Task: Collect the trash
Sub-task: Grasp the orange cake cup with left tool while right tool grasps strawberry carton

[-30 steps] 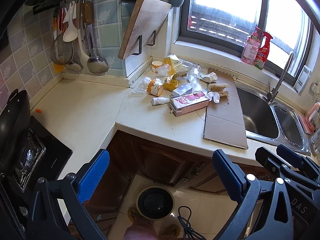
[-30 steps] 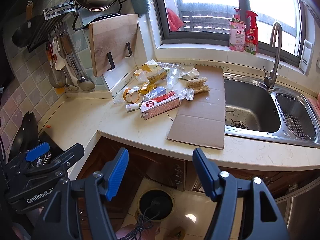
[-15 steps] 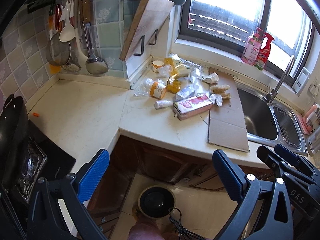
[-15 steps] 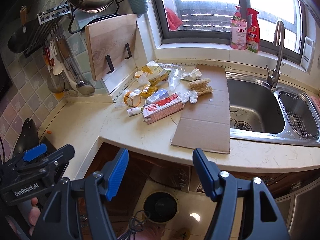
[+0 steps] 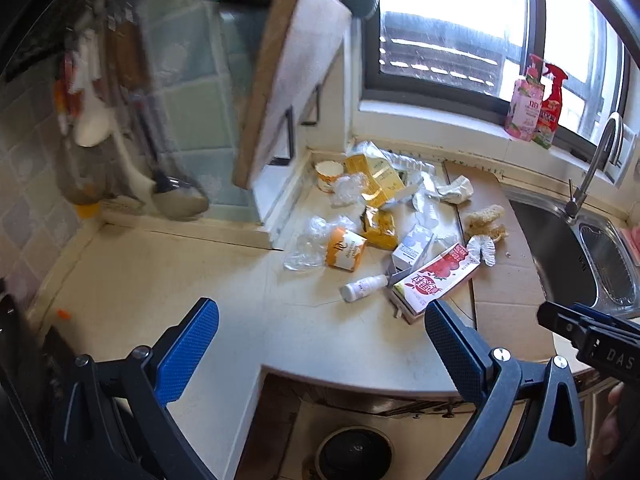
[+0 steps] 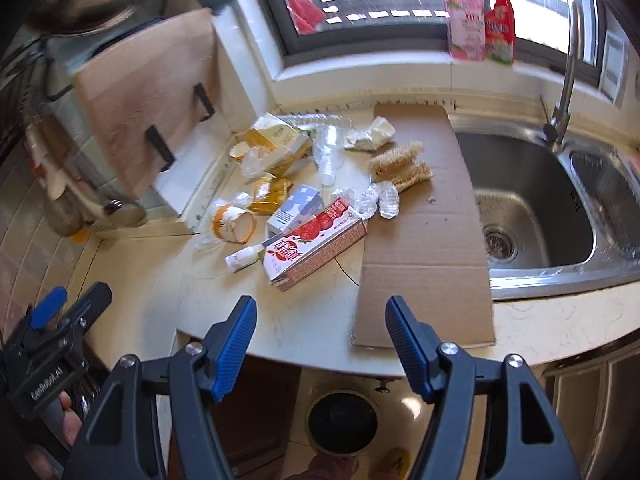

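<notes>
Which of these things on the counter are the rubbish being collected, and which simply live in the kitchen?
Rubbish to collect:
strawberry carton
small white bottle
orange paper cup
yellow wrappers
crumpled clear plastic
bin on the floor, likely where it goes

Just kitchen things:
cutting board
sink
spray bottles
hanging utensils
cardboard sheet, unclear which

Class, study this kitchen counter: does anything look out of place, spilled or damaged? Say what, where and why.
A heap of litter fills the counter corner: a strawberry carton on its side, a crushed yellow box, a tipped paper cup and crumpled plastic wrap. Flattened cardboard lies beside the sink, overhanging the counter edge.
</notes>
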The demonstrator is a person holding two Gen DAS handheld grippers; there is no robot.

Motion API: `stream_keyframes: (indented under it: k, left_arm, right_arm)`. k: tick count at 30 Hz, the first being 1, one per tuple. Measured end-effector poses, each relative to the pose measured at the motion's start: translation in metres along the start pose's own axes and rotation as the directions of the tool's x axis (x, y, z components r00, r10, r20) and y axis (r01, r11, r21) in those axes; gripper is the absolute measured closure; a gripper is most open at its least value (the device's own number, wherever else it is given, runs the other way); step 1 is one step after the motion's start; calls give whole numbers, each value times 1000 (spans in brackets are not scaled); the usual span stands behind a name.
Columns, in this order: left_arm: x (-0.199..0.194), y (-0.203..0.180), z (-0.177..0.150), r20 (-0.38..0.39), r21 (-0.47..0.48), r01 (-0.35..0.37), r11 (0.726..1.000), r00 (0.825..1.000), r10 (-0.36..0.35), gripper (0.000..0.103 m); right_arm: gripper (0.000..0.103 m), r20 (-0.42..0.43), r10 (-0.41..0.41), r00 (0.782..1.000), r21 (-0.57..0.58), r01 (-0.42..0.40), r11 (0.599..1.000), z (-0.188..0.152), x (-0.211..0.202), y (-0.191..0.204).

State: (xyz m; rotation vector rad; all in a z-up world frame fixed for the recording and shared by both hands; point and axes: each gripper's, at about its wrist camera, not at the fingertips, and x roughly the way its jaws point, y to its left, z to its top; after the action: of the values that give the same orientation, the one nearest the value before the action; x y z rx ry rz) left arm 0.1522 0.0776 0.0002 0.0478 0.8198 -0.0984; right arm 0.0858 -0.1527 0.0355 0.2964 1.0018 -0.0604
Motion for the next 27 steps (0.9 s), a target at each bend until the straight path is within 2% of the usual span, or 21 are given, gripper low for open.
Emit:
stream_keyframes:
  k: [3, 6, 12, 17, 22, 27]
  left_arm:
    - [43, 5, 12, -44, 0, 58, 998, 997, -58, 1]
    - [81, 7, 20, -56, 3, 77, 997, 995, -77, 1]
    - [152, 10, 34, -96, -3, 83, 997, 992, -82, 1]
    - [193, 7, 41, -132, 6, 89, 996, 987, -87, 1]
    - [216, -2, 44, -145, 41, 86, 995, 986, -80, 1]
    - [232, -4, 47, -154, 54, 82, 995, 985, -73, 1]
  right_arm:
    - [35, -50, 7, 999, 99, -2, 995, 15, 35, -5]
    - [35, -84, -1, 996, 208, 19, 978, 28, 68, -13]
    - [35, -113, 21, 993, 425, 29, 905, 46, 115, -33]
    - [35, -129, -7, 992, 463, 67, 884, 57, 139, -28]
    - [35, -160, -64, 985, 435, 128, 891, 66, 159, -15]
    - [35, -190, -75, 979, 421, 150, 895, 67, 176, -5]
